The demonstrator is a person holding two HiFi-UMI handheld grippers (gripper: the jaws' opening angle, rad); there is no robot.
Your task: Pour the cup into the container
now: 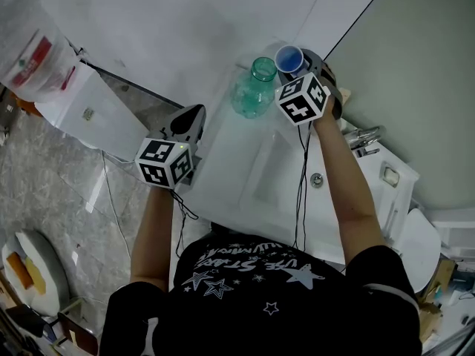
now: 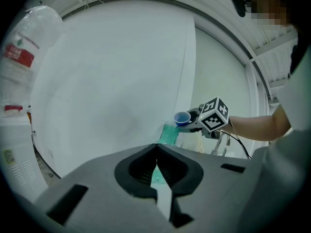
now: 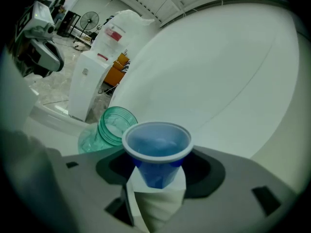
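A small blue plastic cup (image 3: 156,149) with a pale rim stands upright between the jaws of my right gripper (image 3: 156,181), which is shut on it. In the head view the blue cup (image 1: 289,57) is held just right of the mouth of a green glass jar (image 1: 253,88) that stands on the white counter (image 1: 223,154). From the right gripper view the jar (image 3: 108,128) sits left of and below the cup, its mouth open. My left gripper (image 1: 190,119) hangs over the counter's left edge, shut on nothing, well apart from the jar (image 2: 168,134).
A sink basin (image 1: 276,175) and a chrome tap (image 1: 363,136) lie right of the jar. A white floor cabinet (image 1: 89,106) with a plastic bag (image 1: 33,58) above it stands to the left. A pale wall (image 1: 193,21) rises directly behind the counter.
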